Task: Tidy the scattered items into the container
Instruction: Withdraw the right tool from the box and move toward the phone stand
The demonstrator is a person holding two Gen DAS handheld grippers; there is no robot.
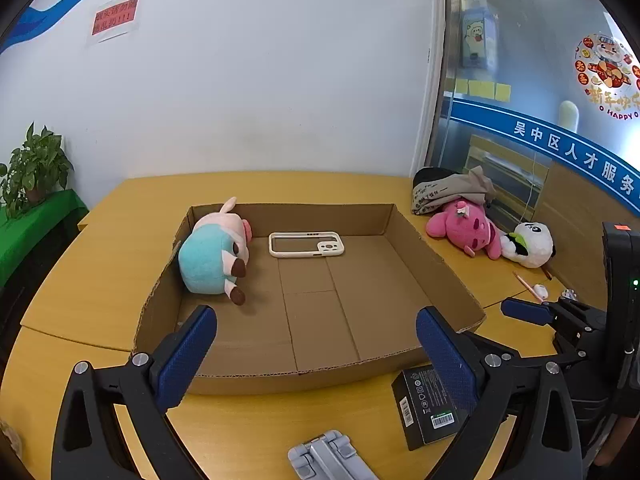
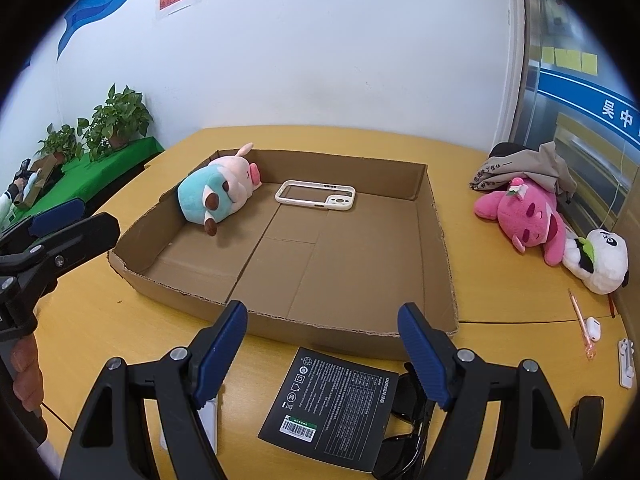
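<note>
Right gripper (image 2: 322, 354): jaws spread wide, nothing between the pads; poised above the near table edge, over the black box.
Left gripper (image 1: 316, 354): jaws likewise spread and empty, hovering at the near rim of the cardboard tray.
Black box (image 2: 340, 398): flat, label side up, on the table just in front of the tray; outside it.
Sunglasses (image 2: 404, 432): dark pair partly under the box's right edge; outside the tray.
Grey stand (image 1: 326, 458): folded, at the near table edge; outside the tray.
Cardboard tray (image 2: 348, 330): shallow, open-topped, centre of the yellow table (image 2: 100, 320).
Plush cow (image 2: 218, 194): blue and pink, lying in the tray's far left corner.
Phone case (image 2: 316, 196): cream, flat on the tray floor near the far wall.
Pen and small white items (image 2: 582, 322): on the table to the right, well apart from the tray.
Pink plush (image 2: 524, 216), panda plush (image 2: 600, 260): far right, beside a bundle of cloth.
Step in hand: two items are in, and both grippers are free between picks.
Next move: probably lowering the right gripper astride the black box and closing across its width, a flat item calling for a low approach.
</note>
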